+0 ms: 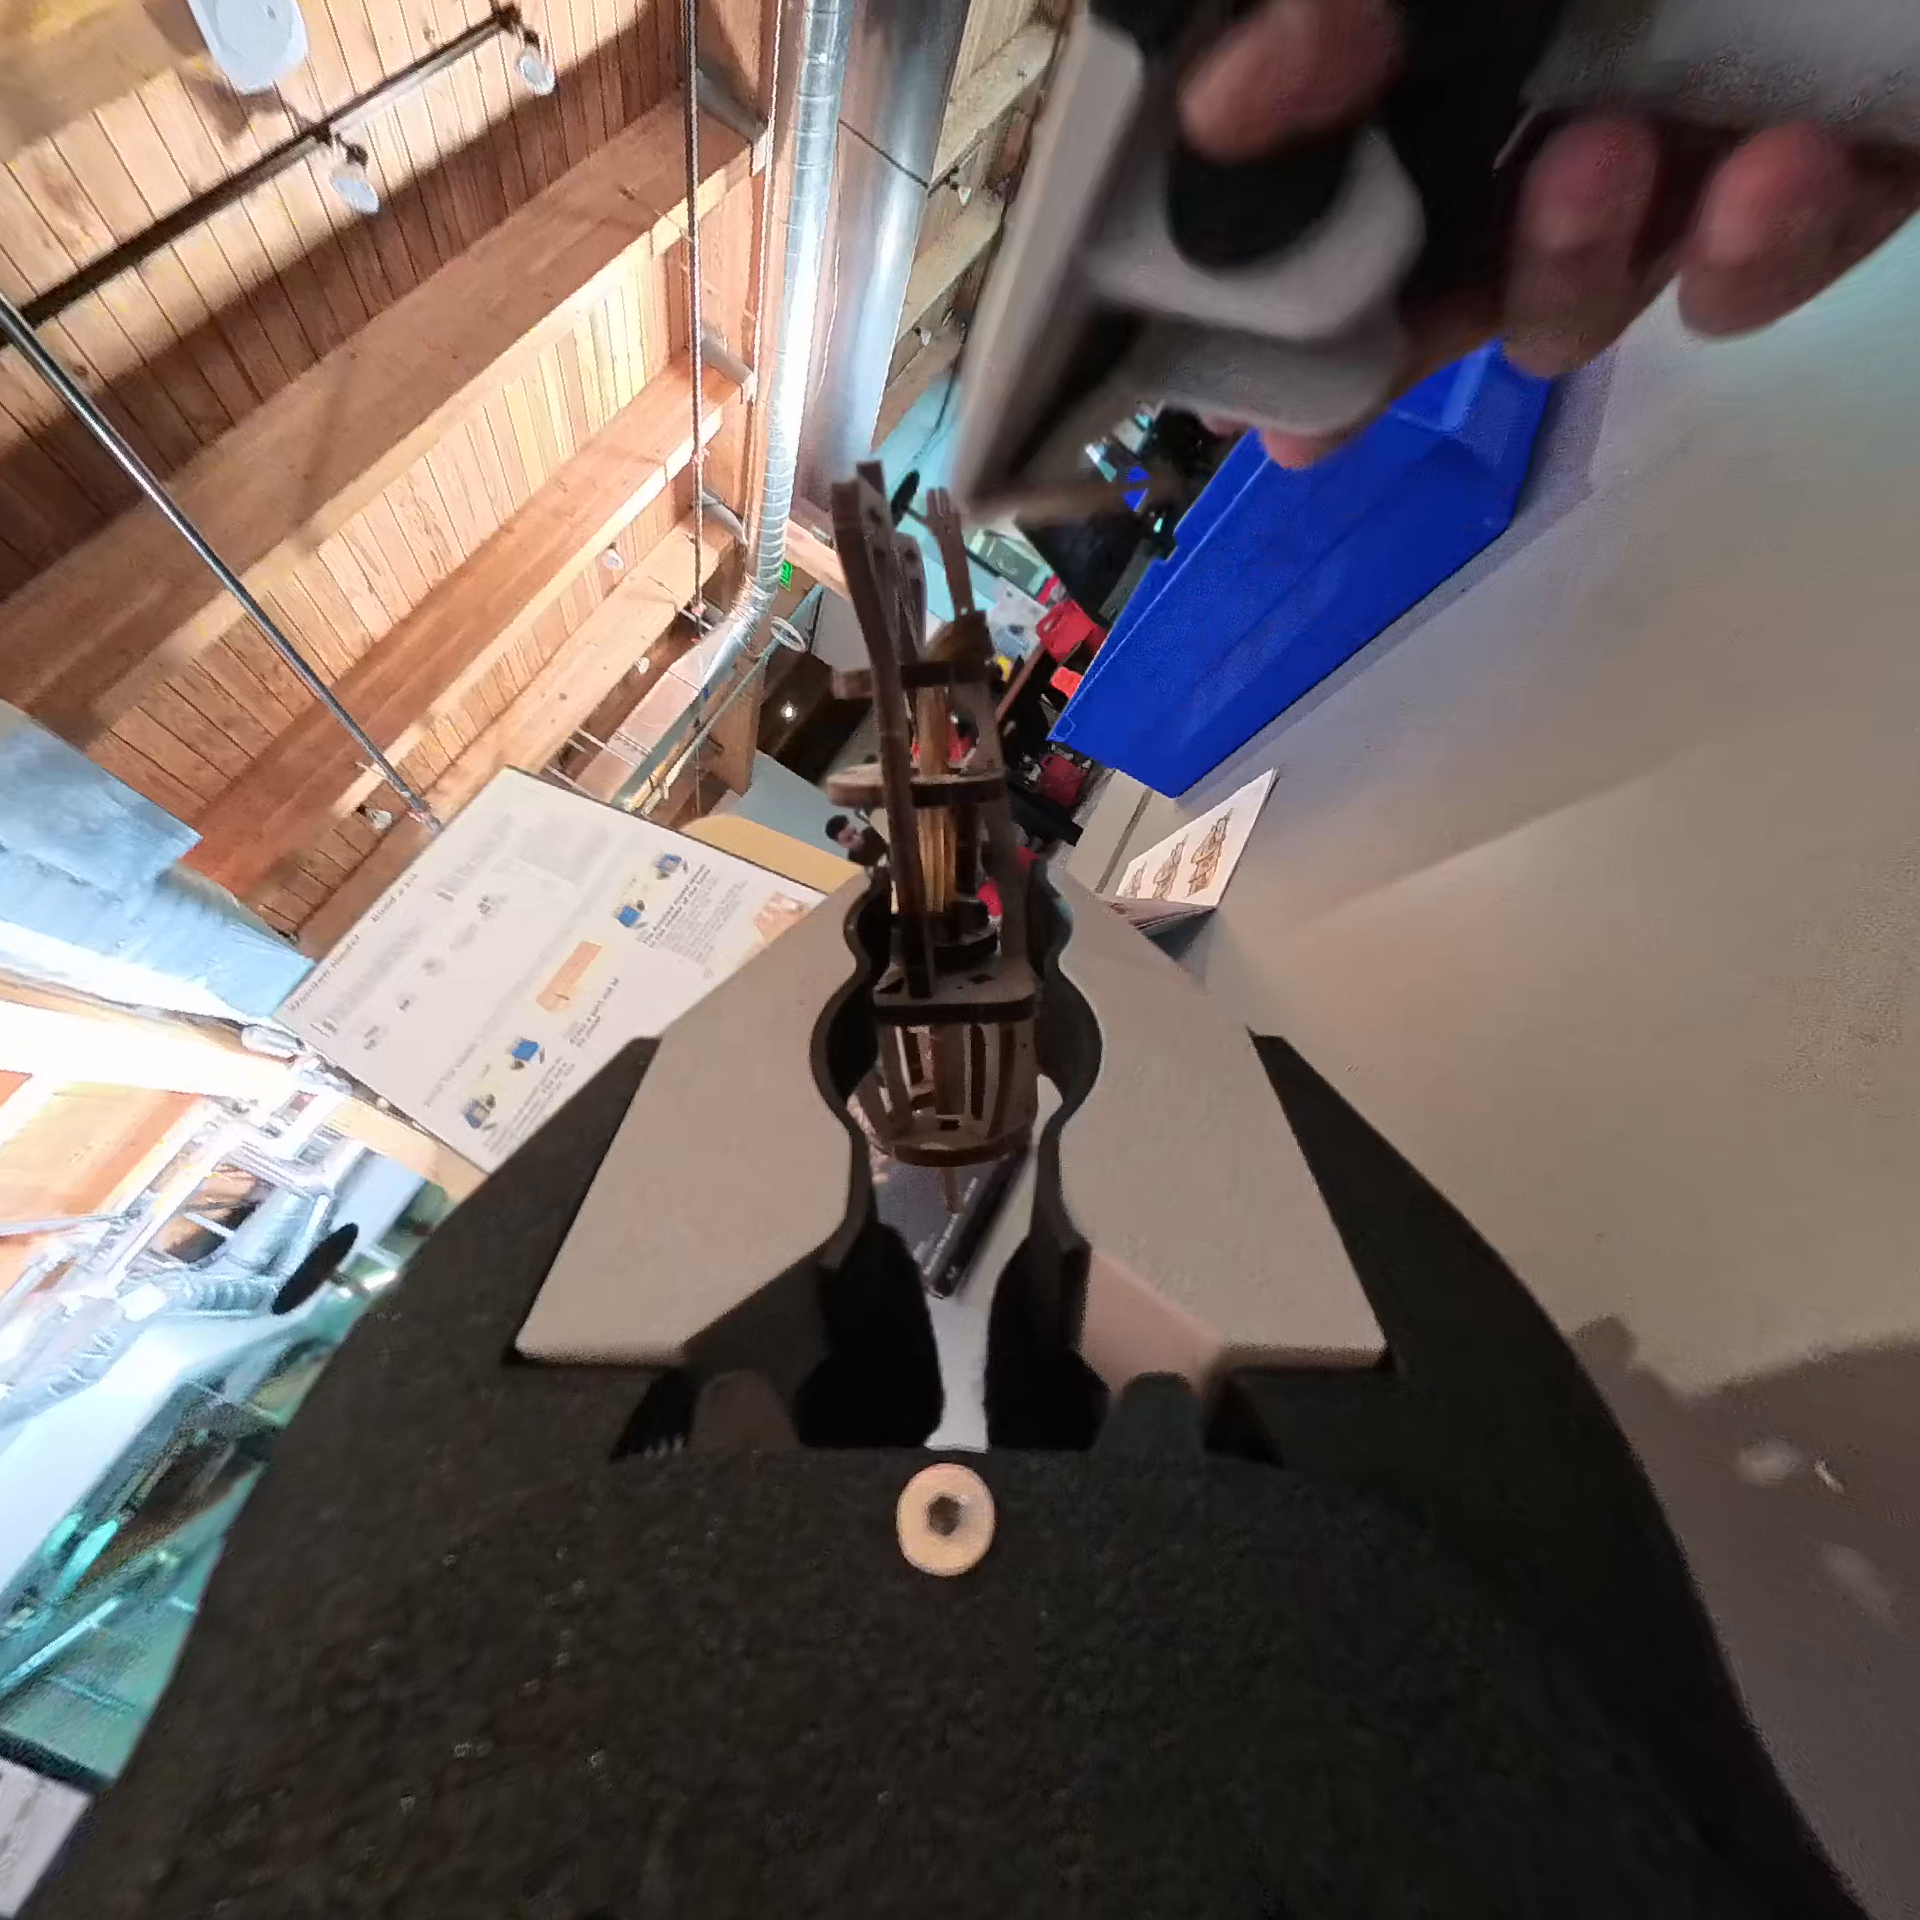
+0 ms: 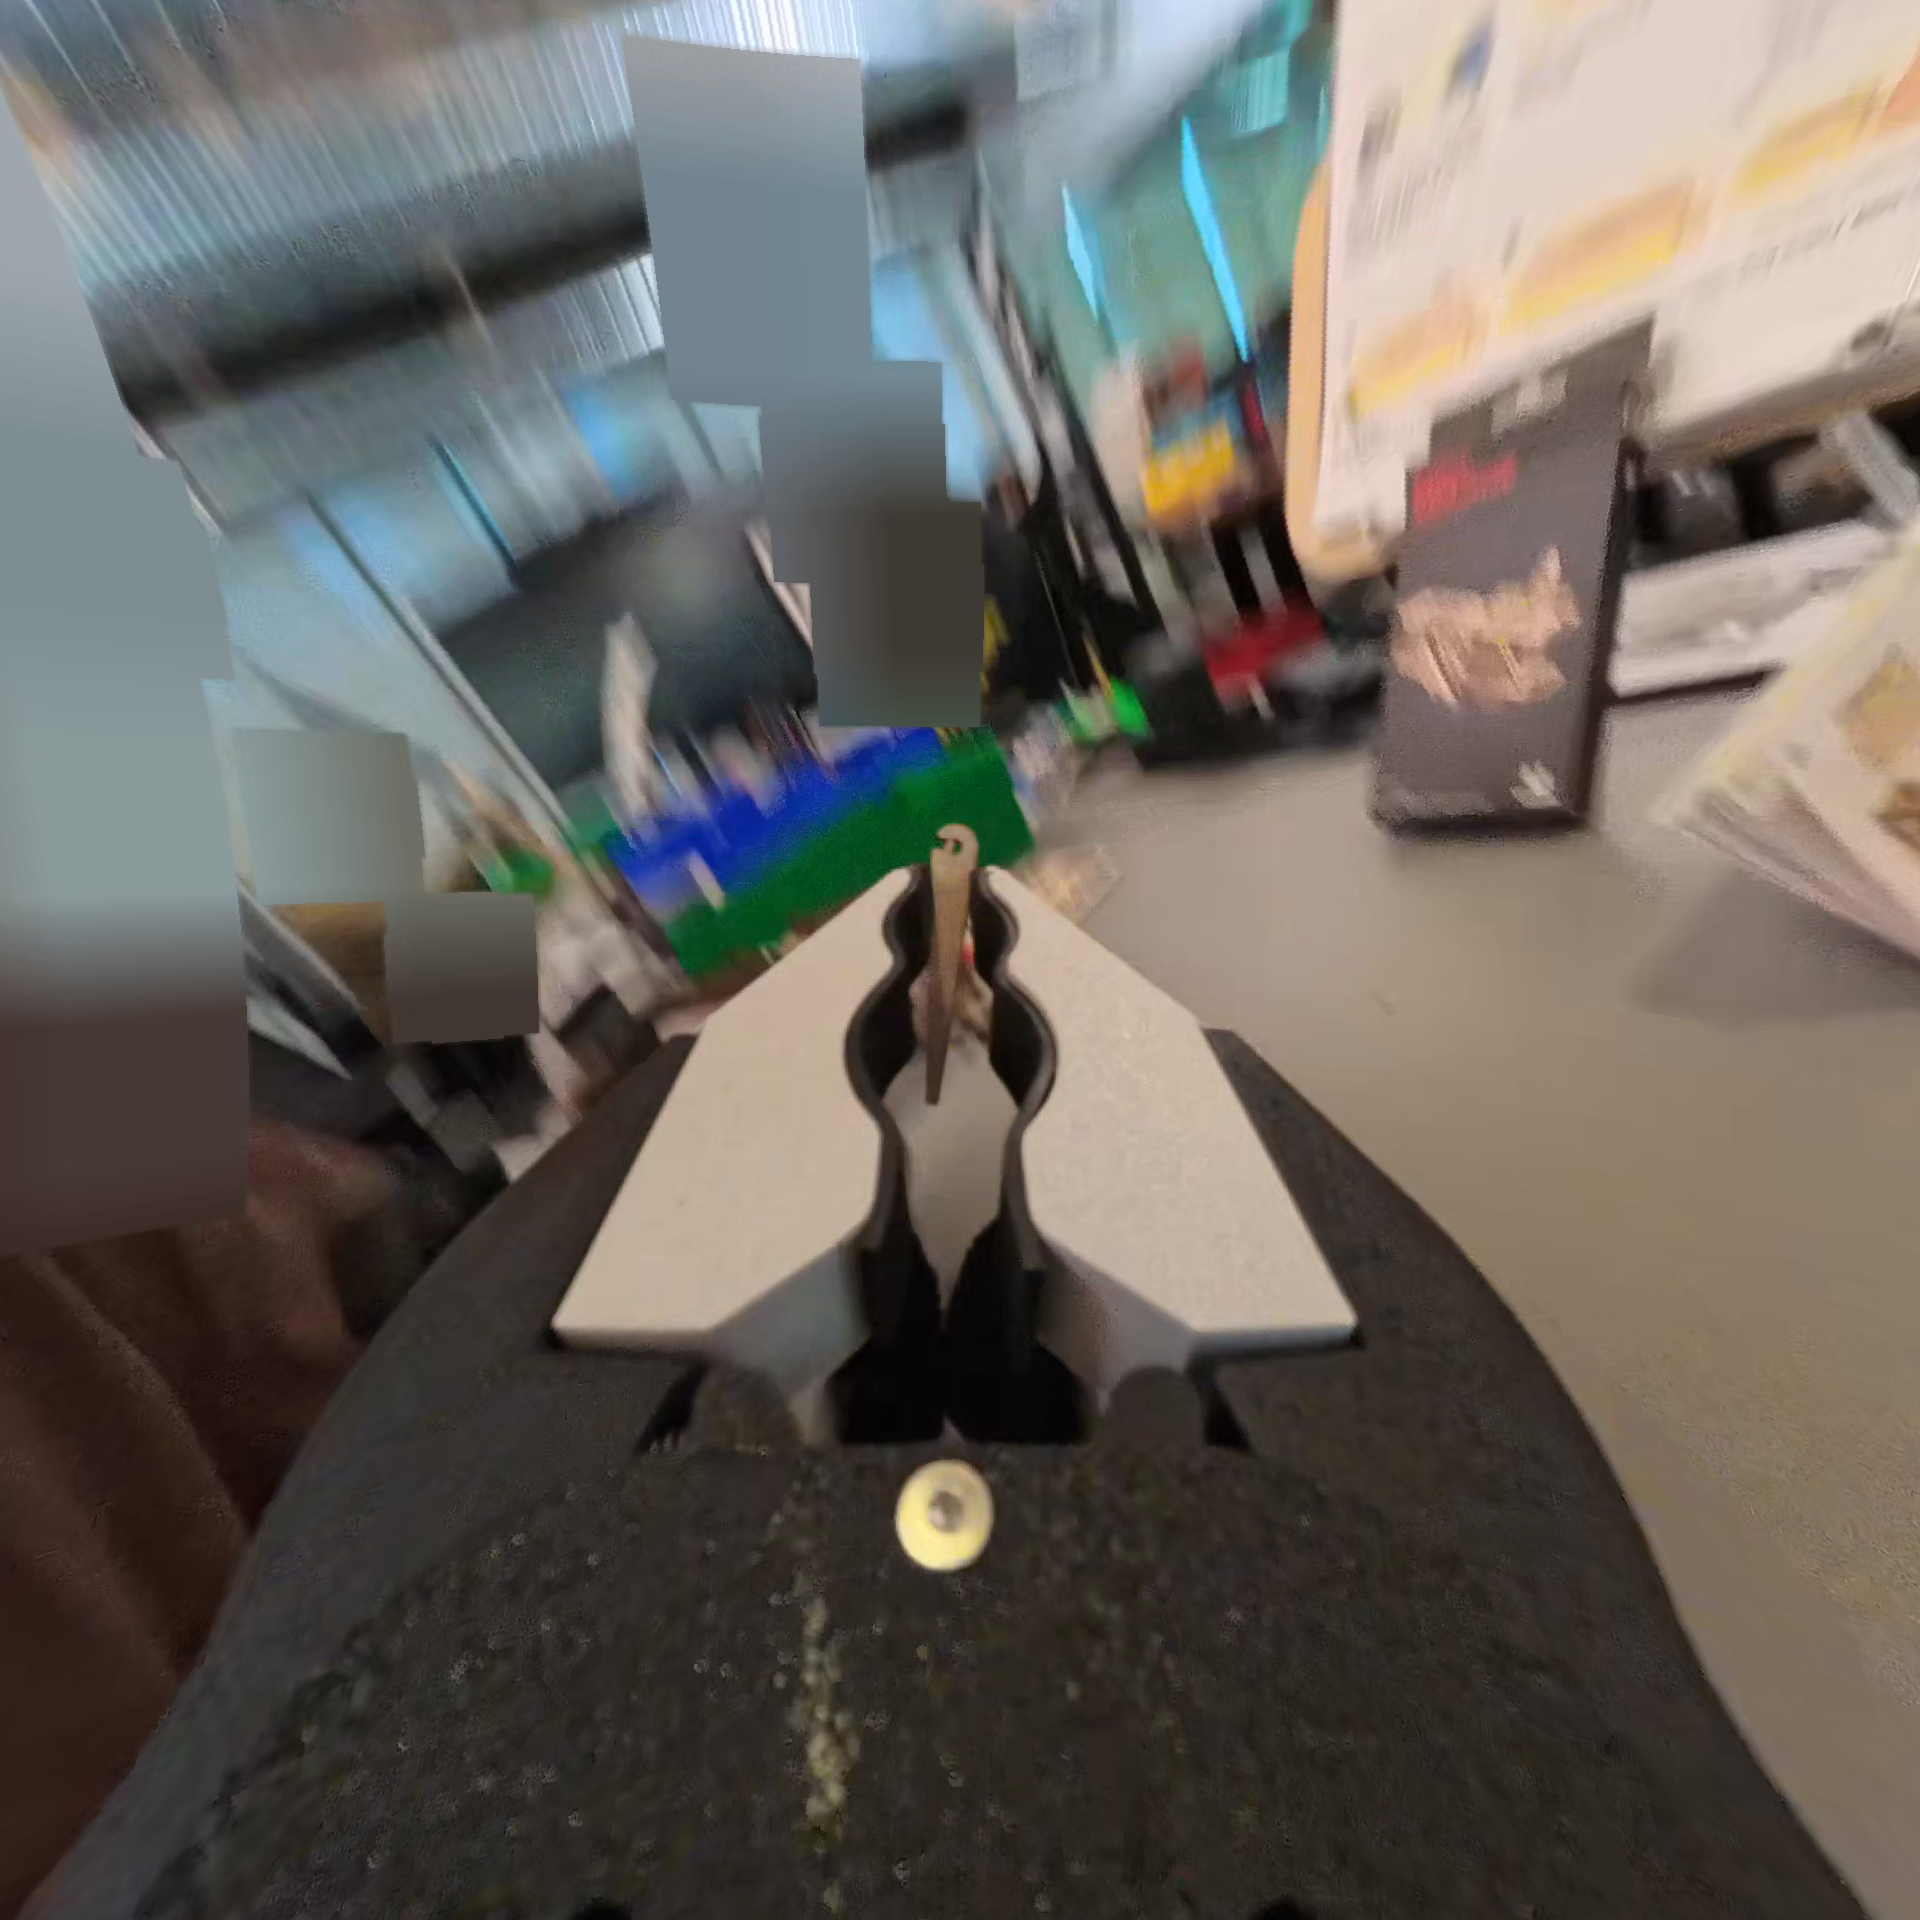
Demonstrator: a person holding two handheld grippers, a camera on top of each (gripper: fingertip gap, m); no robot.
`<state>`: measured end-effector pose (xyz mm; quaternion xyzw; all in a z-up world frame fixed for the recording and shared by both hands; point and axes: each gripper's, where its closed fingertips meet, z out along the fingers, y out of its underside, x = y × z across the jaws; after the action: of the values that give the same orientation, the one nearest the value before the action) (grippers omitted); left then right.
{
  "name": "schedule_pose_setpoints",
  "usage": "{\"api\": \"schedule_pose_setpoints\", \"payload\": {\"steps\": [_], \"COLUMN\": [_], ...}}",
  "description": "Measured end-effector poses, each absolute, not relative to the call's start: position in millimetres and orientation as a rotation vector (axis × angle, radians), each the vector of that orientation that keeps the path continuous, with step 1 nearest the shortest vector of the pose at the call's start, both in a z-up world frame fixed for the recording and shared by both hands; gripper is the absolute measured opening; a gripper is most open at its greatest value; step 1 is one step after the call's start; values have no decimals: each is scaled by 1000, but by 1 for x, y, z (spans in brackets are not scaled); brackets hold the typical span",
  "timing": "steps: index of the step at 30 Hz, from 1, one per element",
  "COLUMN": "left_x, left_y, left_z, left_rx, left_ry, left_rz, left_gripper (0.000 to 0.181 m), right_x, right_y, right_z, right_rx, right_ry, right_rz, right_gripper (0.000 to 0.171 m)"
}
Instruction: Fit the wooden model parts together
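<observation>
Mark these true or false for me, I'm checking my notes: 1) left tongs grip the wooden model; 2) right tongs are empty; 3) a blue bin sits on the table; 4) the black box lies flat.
1) True: the left tongs are shut on the wooden model.
2) False: the right tongs pinch a thin wooden strip.
3) True: the blue bin rests on the table.
4) False: the black box stands upright.

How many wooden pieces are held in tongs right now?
2: the assembled wooden model clamped in the left tongs, and a thin wooden strip in the right tongs.
</observation>
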<state>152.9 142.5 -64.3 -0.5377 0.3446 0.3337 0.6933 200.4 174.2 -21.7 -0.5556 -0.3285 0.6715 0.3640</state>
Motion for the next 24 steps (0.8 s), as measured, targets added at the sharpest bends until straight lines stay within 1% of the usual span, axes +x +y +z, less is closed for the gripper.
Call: {"api": "schedule_pose_setpoints", "payload": {"steps": [3, 6, 12, 20, 24], "left_x": [155, 158, 161, 153, 144], "left_y": [143, 142, 143, 144, 146], "left_z": [-63, -62, -62, -57, -58], "left_rx": [-1221, -1216, -1262, -1238, -1262], "left_ry": [732, 728, 683, 661, 643], "left_rz": [739, 770, 705, 793, 778], "left_gripper": [22, 22, 22, 22, 22], "right_x": [207, 208, 194, 177, 174], "right_y": [183, 186, 178, 166, 170], "right_z": [-9, -8, -12, -34, -36], "right_rx": [-1340, -1264, -1205, -1271, -1357], "right_ry": [-382, -74, 89, 284, 131], "right_rz": [2014, 2117, 2173, 2344, 2288], "right_gripper": [6, 6, 6, 6, 6]}}
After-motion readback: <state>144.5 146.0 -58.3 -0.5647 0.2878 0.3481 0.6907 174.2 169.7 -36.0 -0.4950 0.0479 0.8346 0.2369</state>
